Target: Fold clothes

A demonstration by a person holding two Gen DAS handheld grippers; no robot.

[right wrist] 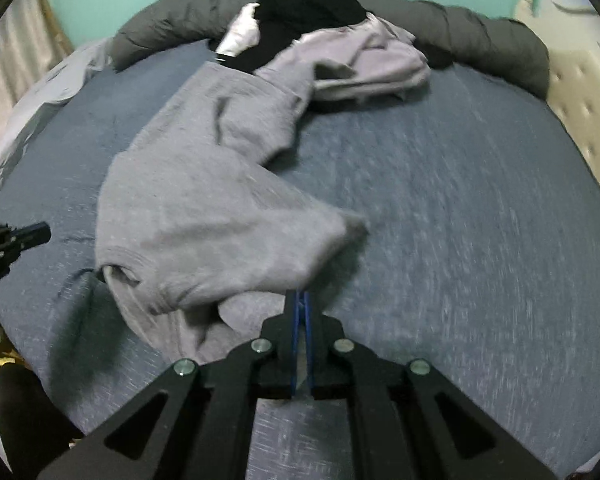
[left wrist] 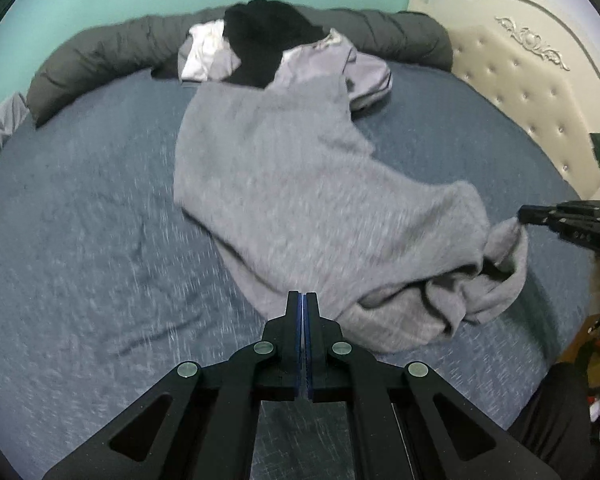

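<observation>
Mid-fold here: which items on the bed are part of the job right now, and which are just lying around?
In play: grey sweater, pinched by the right gripper; left gripper, shut, with nothing visible between its pads.

Lying about: clothes pile, dark duvet, blue sheet, headboard.

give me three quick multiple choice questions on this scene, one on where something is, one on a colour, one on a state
1. Where is the black garment?
A on the clothes pile at the far side
B under a pillow
C on the floor

2. What colour is the sheet?
A white
B blue
C red

3. What is the right gripper doing?
A standing wide open
B shut on the grey sweater
C holding a hanger

Answers: 1 A, it tops the far pile; 2 B, the sheet is blue in both views; 3 B, cloth is pinched between its closed fingers.
</observation>
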